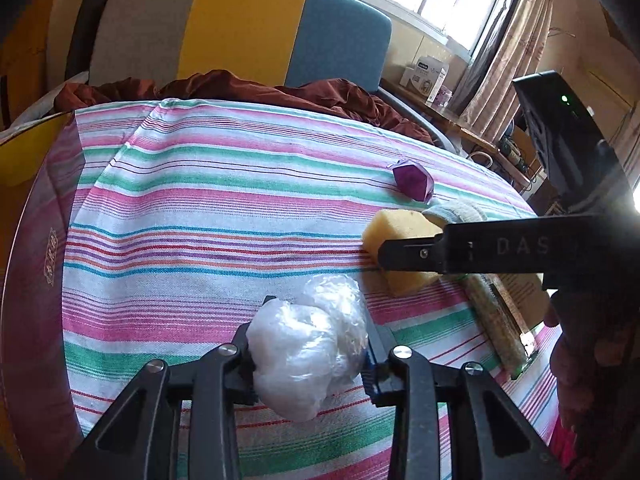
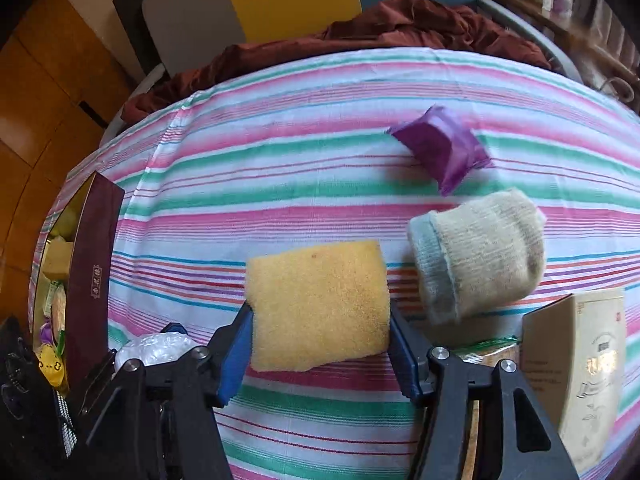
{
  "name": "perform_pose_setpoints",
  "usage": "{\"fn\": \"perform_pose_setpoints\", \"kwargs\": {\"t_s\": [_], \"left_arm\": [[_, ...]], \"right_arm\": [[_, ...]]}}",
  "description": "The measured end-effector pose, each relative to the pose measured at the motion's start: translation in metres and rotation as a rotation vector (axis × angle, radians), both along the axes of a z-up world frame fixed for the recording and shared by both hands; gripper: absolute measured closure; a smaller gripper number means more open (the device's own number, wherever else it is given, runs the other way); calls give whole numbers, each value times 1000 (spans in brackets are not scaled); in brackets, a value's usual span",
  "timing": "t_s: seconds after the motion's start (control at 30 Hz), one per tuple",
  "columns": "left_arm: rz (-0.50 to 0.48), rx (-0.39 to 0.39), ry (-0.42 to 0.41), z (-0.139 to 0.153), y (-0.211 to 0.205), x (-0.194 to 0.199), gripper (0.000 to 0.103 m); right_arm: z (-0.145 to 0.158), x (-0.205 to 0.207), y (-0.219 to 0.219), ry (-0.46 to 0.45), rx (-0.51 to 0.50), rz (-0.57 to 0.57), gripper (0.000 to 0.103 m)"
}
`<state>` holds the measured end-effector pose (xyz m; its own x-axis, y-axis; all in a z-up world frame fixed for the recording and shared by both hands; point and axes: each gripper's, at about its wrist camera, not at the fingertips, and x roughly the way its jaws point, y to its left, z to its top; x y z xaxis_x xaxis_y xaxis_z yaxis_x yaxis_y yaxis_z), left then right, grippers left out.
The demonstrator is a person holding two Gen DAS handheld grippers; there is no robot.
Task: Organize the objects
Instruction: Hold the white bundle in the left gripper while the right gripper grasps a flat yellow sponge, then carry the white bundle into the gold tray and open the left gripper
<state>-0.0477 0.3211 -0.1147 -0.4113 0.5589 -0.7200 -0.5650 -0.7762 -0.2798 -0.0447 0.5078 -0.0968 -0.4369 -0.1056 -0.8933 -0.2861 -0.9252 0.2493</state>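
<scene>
A striped cloth (image 2: 280, 152) was spread over the whole work surface under both claws. Beyond it, far ahead of the claws, a crumpled dark red fabric (image 2: 400, 28) was heaped against a chair back (image 1: 240, 28) in grey, yellow and blue panels.

To the left of the right claw, an open maroon box (image 2: 90, 280) was seen standing on the cloth, with several small items lying inside it; what they were could not be told.

To the right of the right claw, a beige carton (image 2: 580, 360) stood near the cloth's near edge. Just ahead of that carton and to the right of the claw's tips, a rolled pale sock (image 2: 480, 260) lay on the cloth.

The yellow sponge (image 2: 320, 304) was held between the blue pads of the right claw (image 2: 320, 344), the jaws being spread about as wide as the sponge and pressed to its two sides. Whether the sponge was lifted off the cloth could not be told.

A crumpled clear plastic bag (image 1: 308, 352) was gripped by the left claw (image 1: 308, 364), its jaws closed partway onto the bundle, which bulged out ahead of the fingertips. In the right wrist view the same bag was seen just left of the right claw.

A small purple packet (image 2: 440, 148) lay on the cloth ahead and to the right of the right claw, apart from the sock.
</scene>
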Motion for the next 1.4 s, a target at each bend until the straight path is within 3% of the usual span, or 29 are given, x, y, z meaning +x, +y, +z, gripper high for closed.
{"fn": "perform_pose_setpoints", "kwargs": {"t_s": [0.37, 0.53, 0.73, 0.9, 1.07, 1.17, 1.4], "left_arm": [[-37, -98, 59, 4, 6, 14, 68], [-70, -152, 89, 9, 2, 30, 68], [-164, -76, 63, 33, -19, 63, 69], [-183, -14, 84, 66, -51, 73, 69], [-90, 41, 78, 99, -102, 51, 68], [-14, 11, 66, 110, -132, 23, 68], [143, -71, -108, 91, -185, -65, 68]], "right_arm": [[-4, -3, -4, -15, 38, 35, 41], [-8, -5, -22, -21, 167, 95, 40], [-10, -6, -27, -14, 202, 112, 40], [-9, -3, -27, -7, 221, 120, 40], [-8, -1, -26, -6, 235, 126, 40], [-8, -1, -29, -8, 246, 127, 40], [-8, -3, -30, -8, 260, 131, 40]]}}
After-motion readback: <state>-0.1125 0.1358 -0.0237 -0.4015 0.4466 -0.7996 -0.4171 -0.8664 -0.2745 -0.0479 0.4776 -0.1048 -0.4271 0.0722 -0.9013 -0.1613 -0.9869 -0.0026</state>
